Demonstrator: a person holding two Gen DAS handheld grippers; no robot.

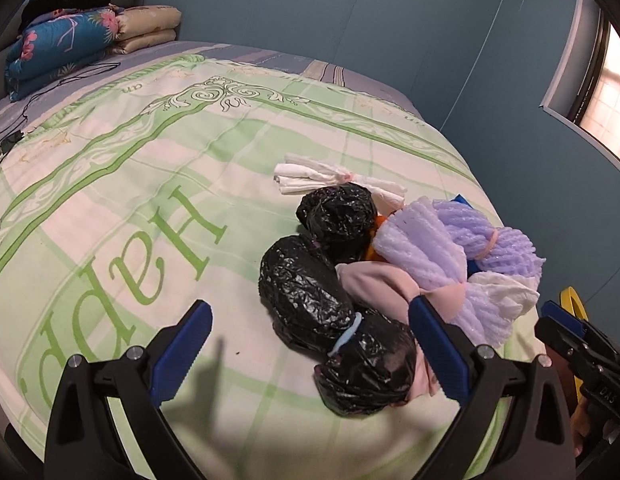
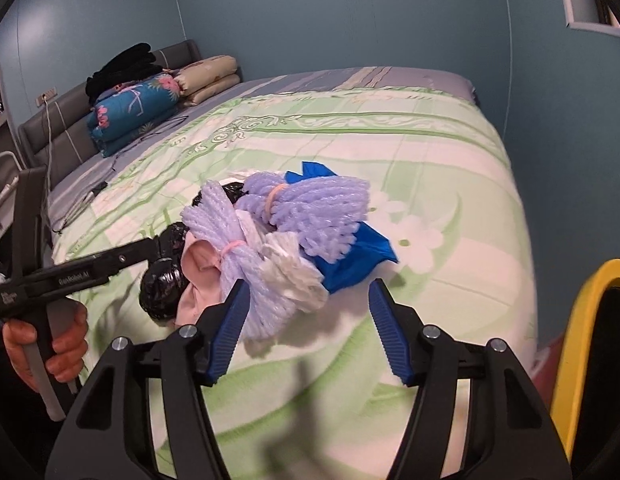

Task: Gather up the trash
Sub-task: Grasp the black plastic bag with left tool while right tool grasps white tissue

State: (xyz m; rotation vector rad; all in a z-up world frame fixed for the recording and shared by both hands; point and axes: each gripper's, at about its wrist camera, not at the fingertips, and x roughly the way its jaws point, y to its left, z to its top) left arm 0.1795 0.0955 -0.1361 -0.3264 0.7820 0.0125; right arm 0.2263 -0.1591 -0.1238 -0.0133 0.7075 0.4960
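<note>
Black trash bundle (image 1: 341,344), tied in the middle with a pale blue band, lies closest, right between the wide-open jaws of the left gripper (image 1: 310,354). The blue pads do not press on it, so nothing is held yet. At 1 o'clock from it sits a second black bundle (image 1: 339,216), and at 3 o'clock a pink cloth piece (image 1: 373,286). Past those come the purple foam net bundles (image 1: 461,240), a white paper wad (image 1: 505,292) and, at 12 o'clock, a white tied bundle (image 1: 310,174).

All this trash sits in one heap on the bed (image 1: 150,200), near its close edge.

From the other side, the right gripper (image 2: 306,328) has its jaws about half open. The purple foam net (image 2: 246,280) and white wad (image 2: 294,276) lie just in front, with a blue bag piece (image 2: 357,256) at 1 o'clock. Nothing is pinched there either.

At 3 o'clock, off the bed, a yellow bin rim (image 2: 581,340) shows, likely where the trash should go.

It looks like the job has hardly started: the whole heap is on the bed, and each piece has to be picked up and dropped in.

Far back at 10 o'clock are folded blankets (image 1: 66,44).
</note>
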